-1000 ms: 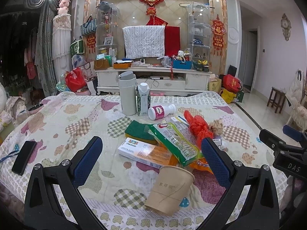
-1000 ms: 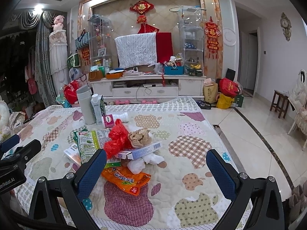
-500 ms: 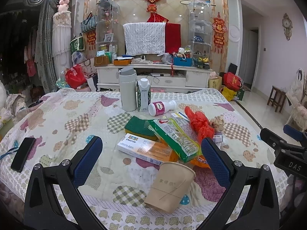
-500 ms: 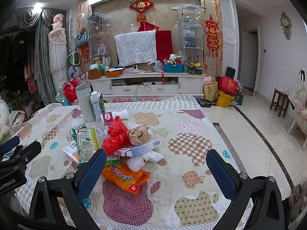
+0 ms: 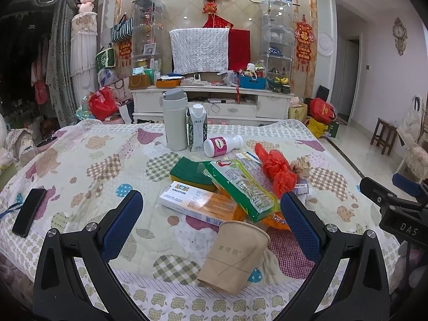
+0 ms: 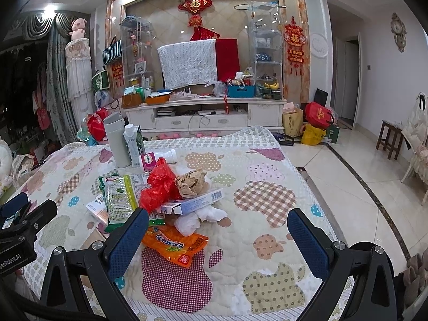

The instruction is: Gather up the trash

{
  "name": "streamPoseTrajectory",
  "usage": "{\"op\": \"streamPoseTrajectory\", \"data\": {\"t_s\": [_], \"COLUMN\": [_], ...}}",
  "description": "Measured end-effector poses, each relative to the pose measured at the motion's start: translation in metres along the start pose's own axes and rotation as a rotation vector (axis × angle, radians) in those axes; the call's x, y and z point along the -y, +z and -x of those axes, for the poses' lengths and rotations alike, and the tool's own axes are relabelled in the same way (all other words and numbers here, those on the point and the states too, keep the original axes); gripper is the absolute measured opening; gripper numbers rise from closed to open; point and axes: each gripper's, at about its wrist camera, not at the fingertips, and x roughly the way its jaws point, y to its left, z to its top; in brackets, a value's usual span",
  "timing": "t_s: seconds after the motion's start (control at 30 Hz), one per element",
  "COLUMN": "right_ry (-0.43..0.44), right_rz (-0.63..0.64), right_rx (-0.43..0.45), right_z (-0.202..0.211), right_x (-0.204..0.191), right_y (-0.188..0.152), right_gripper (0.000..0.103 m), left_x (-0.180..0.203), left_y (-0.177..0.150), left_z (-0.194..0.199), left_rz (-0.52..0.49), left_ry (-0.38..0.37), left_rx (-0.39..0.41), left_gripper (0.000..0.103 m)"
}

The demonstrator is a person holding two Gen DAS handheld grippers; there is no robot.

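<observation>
Left gripper [image 5: 211,215] and right gripper [image 6: 218,231]: fingers spread wide, holding nothing. The trash pile [image 6: 160,195] lies on the quilt [image 6: 267,200], before the grey flask [image 5: 175,119]; paper cup [image 5: 235,256] nearest the left gripper.

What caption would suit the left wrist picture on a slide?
Open left gripper hovers over a tipped paper cup and a pile of wrappers on a patchwork quilt.

A paper cup [image 5: 235,256] is lying tipped near the quilt's [image 5: 80,160] front edge, wrappers [image 5: 240,184] and boxes [image 5: 198,204] piling mid-quilt behind it.
</observation>
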Motion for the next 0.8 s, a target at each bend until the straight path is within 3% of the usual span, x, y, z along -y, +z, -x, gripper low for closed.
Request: {"op": "streamPoseTrajectory", "data": {"t_s": [0.8], "right_ry": [-0.003], "right_rz": [0.0], "right_rx": [-0.013], "right_z": [-0.0029], "right_x": [0.0015], "right_y": [0.0015], "right_gripper": [0.103], "left_x": [0.0013], "left_y": [-0.0009], "left_z": [-0.0016], "left_rz": [0.0], "left_ry": [-0.01], "left_rx": [-0.012], "left_gripper": [0.102]}}
